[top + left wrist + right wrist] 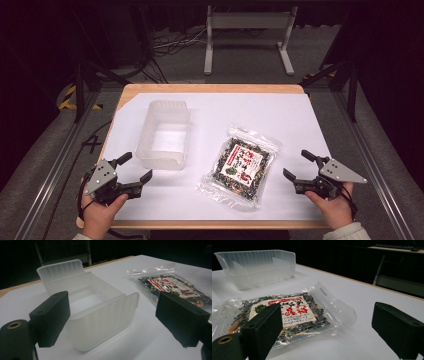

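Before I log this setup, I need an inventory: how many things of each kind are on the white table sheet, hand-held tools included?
Translucent plastic container: 1
Clear snack bag with a red and white label: 1
Hand-held tools: 2, left tool and right tool, both open and holding nothing
Total: 4

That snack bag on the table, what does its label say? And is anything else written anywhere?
Snack bag: a white label with large red characters, seemingly Japanese, too blurred to read.
Same label: a small green picture, with no words that can be made out.
Clear plastic box: no writing.
White sheet covering the table: no writing.
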Tool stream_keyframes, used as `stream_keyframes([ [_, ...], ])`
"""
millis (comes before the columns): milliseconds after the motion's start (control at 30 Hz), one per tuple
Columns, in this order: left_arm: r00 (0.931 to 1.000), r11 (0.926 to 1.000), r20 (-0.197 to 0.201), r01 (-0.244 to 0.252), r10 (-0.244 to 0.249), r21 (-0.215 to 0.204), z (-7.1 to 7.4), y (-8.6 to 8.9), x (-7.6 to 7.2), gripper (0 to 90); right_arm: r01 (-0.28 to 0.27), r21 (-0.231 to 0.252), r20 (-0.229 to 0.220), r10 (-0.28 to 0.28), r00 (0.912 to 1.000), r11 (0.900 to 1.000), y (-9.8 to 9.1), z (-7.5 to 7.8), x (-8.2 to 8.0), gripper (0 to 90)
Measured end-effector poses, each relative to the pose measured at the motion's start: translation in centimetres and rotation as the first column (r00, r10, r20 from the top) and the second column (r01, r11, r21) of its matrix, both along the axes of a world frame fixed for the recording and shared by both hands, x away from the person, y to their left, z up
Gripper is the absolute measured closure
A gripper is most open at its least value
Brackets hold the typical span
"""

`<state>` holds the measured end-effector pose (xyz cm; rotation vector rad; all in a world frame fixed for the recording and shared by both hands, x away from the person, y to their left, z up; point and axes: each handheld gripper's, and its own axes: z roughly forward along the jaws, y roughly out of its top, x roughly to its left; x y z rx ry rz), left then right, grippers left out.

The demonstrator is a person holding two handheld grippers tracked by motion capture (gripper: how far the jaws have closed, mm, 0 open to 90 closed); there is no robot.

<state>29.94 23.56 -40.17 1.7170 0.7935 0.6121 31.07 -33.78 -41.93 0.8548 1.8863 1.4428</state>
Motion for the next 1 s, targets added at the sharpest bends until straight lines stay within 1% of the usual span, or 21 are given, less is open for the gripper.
stream_keyframes([
  [33,1.0,1.0,0.001,-0.001,0.001,0.0,0.0,0.0,0.0,13.4,0.003,0.005,-0.002,-0.003,1.0,1.0,0.0,0.1,0.1,10.0],
  [167,1.0,0.9999,-0.006,-0.008,0.008,0.011,0.0,-0.1,0.0,13.7,0.005,-0.002,-0.002,-0.005,1.0,1.0,0.0,0.5,0.4,12.6],
  [233,0.9999,0.9998,-0.007,-0.014,0.014,0.017,0.0,-0.2,0.1,13.7,0.008,-0.016,-0.011,-0.008,0.9999,0.9998,0.1,0.9,0.8,13.7],
  [267,0.9998,0.9997,-0.006,-0.018,0.018,0.014,-0.1,-0.3,0.1,13.6,0.009,-0.021,-0.017,-0.009,0.9998,0.9997,0.2,1.1,1.0,14.4],
  [367,0.9997,0.9997,-0.011,-0.021,0.021,0.014,-0.1,-0.3,0.1,13.3,-0.002,-0.032,-0.037,0.001,0.9993,0.9995,0.6,1.7,2.0,14.4],
  [400,0.9997,0.9997,-0.01,-0.022,0.022,0.015,-0.1,-0.3,0.1,13.3,-0.004,-0.035,-0.047,0.003,0.9989,0.9994,0.7,1.9,2.4,13.1],
  [500,0.9998,0.9996,-0.013,-0.018,0.018,0.02,-0.1,-0.3,0.0,13.2,0.01,-0.034,-0.061,-0.012,0.998,0.9994,1.1,2.6,3.8,8.5],
  [567,0.9998,0.9997,-0.014,-0.017,0.017,0.016,-0.2,-0.4,0.0,13.2,0.008,-0.029,-0.065,-0.01,0.9978,0.9995,1.1,2.7,4.1,8.3],
  [600,0.9997,0.9997,-0.015,-0.017,0.017,0.017,-0.2,-0.4,0.0,13.2,0.008,-0.03,-0.075,-0.01,0.9971,0.9995,1.2,2.9,4.5,7.7],
  [633,0.9997,0.9997,-0.015,-0.017,0.017,0.018,-0.2,-0.4,0.0,13.2,0.01,-0.039,-0.079,-0.013,0.9968,0.9992,1.2,3.0,4.8,7.1],
  [700,0.9998,0.9997,-0.016,-0.015,0.015,0.018,-0.2,-0.4,0.0,13.2,0.017,-0.056,-0.073,-0.021,0.9971,0.9983,1.3,3.3,5.4,7.0],
  [833,0.9998,0.9997,-0.016,-0.014,0.015,0.02,-0.2,-0.4,0.0,13.2,0.023,-0.063,-0.075,-0.028,0.9968,0.9977,1.2,4.0,6.4,8.7],
  [1000,0.9998,0.9996,-0.015,-0.011,0.011,0.025,-0.3,-0.5,0.0,13.2,0.02,-0.044,-0.09,-0.024,0.9957,0.9988,1.1,4.7,7.6,10.8],
])
